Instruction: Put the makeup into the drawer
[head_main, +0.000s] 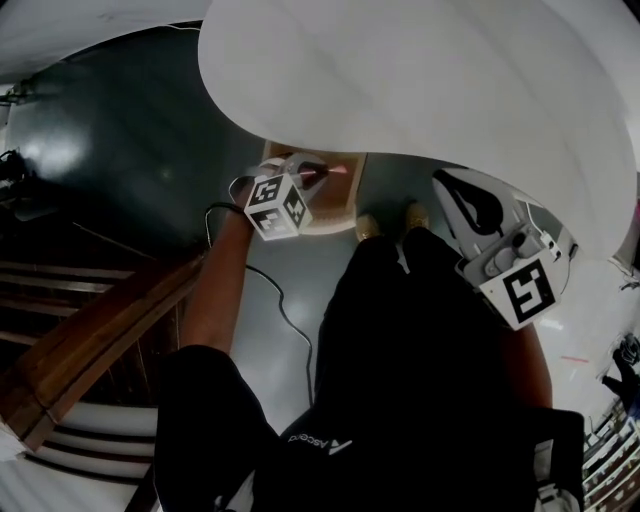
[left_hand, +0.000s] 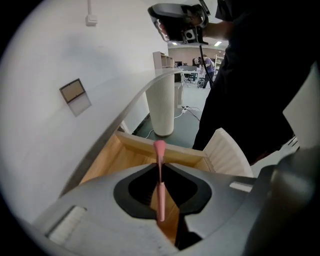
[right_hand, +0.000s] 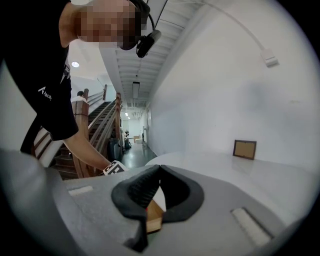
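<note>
A slim pink makeup brush (left_hand: 160, 172) is pinched between the jaws of my left gripper (left_hand: 161, 166), with its tuft pointing away from me. It hangs over the open wooden drawer (left_hand: 140, 142), which is pulled out from under the round white table (head_main: 450, 100). In the head view the left gripper (head_main: 318, 172) and the brush (head_main: 336, 170) sit above the drawer (head_main: 345, 208). My right gripper (head_main: 447, 182) is off to the right by the table edge. Its pads meet with nothing between them (right_hand: 159, 167). A corner of the drawer (right_hand: 154, 220) shows below them.
The table's white fluted pedestal (left_hand: 161, 105) stands beyond the drawer. A black cable (head_main: 285, 310) trails over the dark floor. A wooden staircase (head_main: 90, 340) runs along the left. A small framed picture (right_hand: 244, 149) hangs on the wall.
</note>
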